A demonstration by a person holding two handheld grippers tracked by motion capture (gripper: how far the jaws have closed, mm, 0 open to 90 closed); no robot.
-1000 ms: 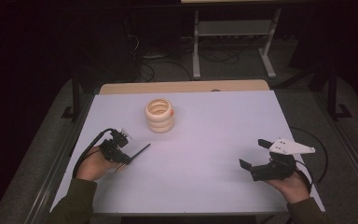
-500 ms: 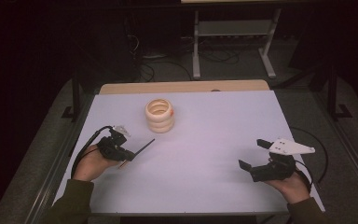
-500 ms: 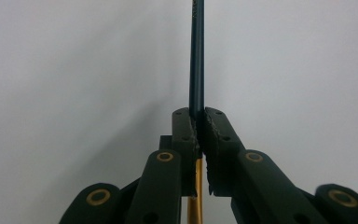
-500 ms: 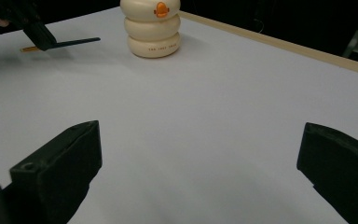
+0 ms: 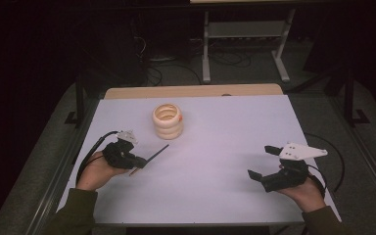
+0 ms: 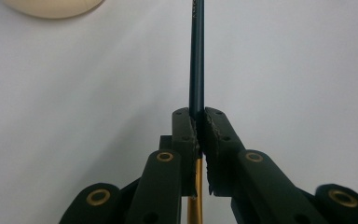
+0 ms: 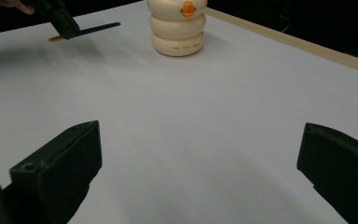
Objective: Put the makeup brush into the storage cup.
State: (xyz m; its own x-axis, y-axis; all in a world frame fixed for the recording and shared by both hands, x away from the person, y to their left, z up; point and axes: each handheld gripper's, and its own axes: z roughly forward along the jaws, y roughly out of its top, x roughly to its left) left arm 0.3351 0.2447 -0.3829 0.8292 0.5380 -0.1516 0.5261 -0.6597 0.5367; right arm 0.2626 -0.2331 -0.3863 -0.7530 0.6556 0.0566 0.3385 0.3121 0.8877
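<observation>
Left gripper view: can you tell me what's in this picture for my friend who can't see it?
Two black jaws of the left gripper are shut on a thin dark pencil that points straight up the picture, its golden end showing below the jaws. Underneath is a white table, with the edge of a cream ribbed holder at the top left.

Pen (image 6: 196, 56) — tip cut off by the top edge in the left gripper view; barrel lettering too blurred to read. Cream ringed holder (image 6: 51, 7) cropped at that edge. Holder print (image 7: 181, 46) illegible — too small.
</observation>
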